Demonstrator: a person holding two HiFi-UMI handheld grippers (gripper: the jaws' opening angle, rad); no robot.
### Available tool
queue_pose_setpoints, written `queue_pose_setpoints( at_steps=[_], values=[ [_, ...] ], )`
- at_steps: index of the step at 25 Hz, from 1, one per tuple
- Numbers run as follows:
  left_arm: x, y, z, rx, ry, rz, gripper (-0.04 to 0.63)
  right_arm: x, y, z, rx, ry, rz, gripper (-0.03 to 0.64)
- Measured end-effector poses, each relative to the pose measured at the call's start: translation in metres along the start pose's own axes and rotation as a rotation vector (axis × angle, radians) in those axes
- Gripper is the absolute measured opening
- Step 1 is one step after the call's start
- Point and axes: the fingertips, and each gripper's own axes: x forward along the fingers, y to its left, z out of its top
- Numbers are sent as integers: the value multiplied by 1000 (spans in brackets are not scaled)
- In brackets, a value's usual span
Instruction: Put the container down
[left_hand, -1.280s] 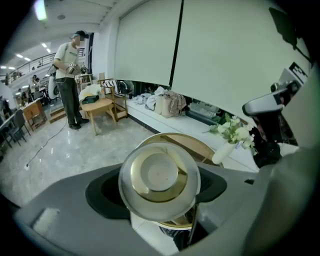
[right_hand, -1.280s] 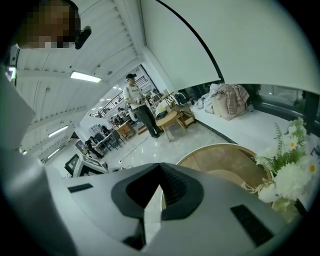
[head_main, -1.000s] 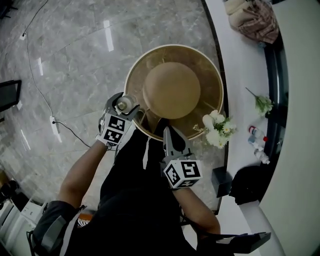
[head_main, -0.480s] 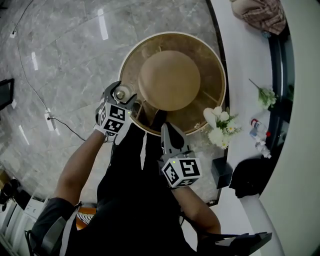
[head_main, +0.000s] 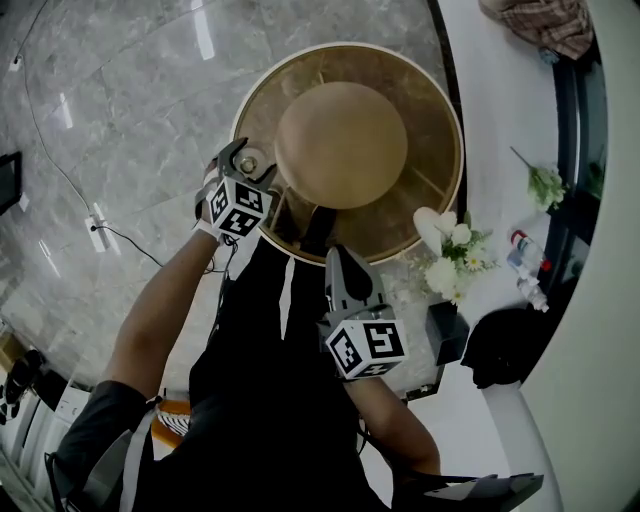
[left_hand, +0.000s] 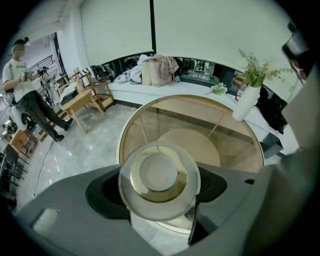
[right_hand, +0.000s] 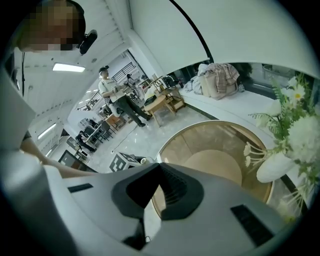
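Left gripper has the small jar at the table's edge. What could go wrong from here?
The round clear container with a gold lid, clamped in the left gripper, hangs at the rim of the round gold-rimmed glass table; released there, it might tip off. A hard landing could chip the glass.

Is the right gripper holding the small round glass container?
No: the right gripper is shut and empty; the left gripper holds the container.

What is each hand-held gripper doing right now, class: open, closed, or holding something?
Left hand-held gripper: closed on the container.
Right hand-held gripper: closed, empty.
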Motion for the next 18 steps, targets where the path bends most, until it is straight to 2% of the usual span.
queue_pose_setpoints(
  at_steps=[4, 10, 18],
  values=[
    [18, 0, -6, -8, 13, 6, 341, 4, -10, -9, 23, 14, -17, 6],
    [35, 2, -9, -54, -24, 12, 341, 12, -21, -24, 61, 31, -30, 6],
    [46, 1, -15, -37, -11, 22, 341, 15, -25, -31, 75, 44, -37, 6]
  ],
)
